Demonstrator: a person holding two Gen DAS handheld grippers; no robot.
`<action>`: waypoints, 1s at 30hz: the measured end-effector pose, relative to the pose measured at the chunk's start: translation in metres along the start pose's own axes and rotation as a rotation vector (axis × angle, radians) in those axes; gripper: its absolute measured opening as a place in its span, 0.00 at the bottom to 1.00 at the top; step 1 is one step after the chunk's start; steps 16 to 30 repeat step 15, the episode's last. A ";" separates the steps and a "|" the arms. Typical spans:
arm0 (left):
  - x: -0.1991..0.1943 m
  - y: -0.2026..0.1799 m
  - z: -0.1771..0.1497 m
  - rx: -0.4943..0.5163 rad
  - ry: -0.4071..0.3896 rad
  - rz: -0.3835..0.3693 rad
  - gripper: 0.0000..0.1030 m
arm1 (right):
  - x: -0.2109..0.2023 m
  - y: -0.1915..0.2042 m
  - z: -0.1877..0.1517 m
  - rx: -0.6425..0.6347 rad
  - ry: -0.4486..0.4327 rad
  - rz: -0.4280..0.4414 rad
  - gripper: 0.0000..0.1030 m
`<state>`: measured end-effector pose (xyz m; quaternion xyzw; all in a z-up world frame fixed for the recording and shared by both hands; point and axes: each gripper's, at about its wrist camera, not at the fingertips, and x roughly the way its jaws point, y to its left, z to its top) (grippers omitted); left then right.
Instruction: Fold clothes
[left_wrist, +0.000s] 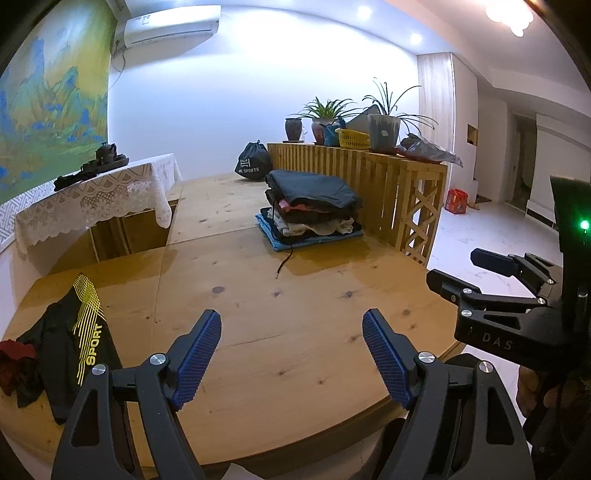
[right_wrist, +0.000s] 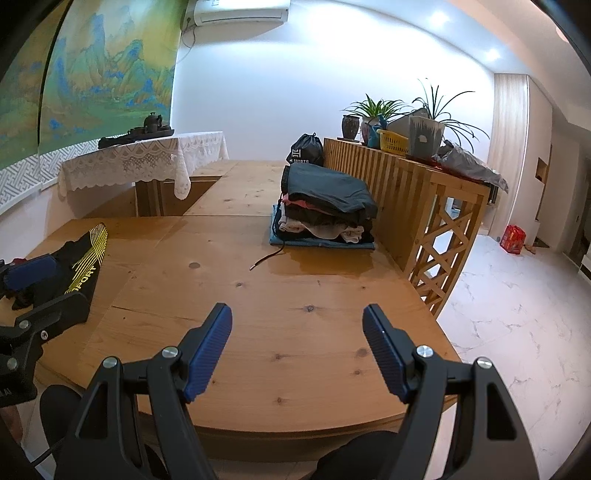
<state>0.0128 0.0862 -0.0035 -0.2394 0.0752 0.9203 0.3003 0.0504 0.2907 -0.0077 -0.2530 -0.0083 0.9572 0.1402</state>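
A stack of folded clothes (left_wrist: 312, 206) (right_wrist: 325, 206) sits on the far right part of the wooden platform (left_wrist: 288, 306) (right_wrist: 280, 295), dark garment on top, blue one at the bottom, a loose cord trailing from it. A black garment with yellow "SPORT" print (left_wrist: 79, 343) (right_wrist: 83, 266) lies crumpled at the near left, a red piece (left_wrist: 14, 360) beside it. My left gripper (left_wrist: 291, 332) hovers open over bare wood. My right gripper (right_wrist: 297, 325) is open too, nothing between its blue pads. In the left wrist view the right gripper (left_wrist: 469, 267) shows at the right edge.
A slatted wooden cabinet (left_wrist: 373, 177) with potted plants and a yellow basket (left_wrist: 352, 138) stands behind the stack. A lace-covered table (left_wrist: 96, 195) with a tea set is at far left, a black drawstring bag (left_wrist: 253, 160) at the back. White tiled floor (right_wrist: 517, 325) lies right.
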 end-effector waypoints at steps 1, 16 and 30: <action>0.000 0.000 0.000 0.000 -0.004 0.001 0.75 | 0.000 0.000 0.000 0.001 0.000 0.000 0.71; 0.007 0.003 -0.001 -0.051 0.042 -0.063 0.76 | 0.000 -0.003 0.000 0.003 -0.002 -0.011 0.71; 0.007 0.003 -0.001 -0.051 0.042 -0.063 0.76 | 0.000 -0.003 0.000 0.003 -0.002 -0.011 0.71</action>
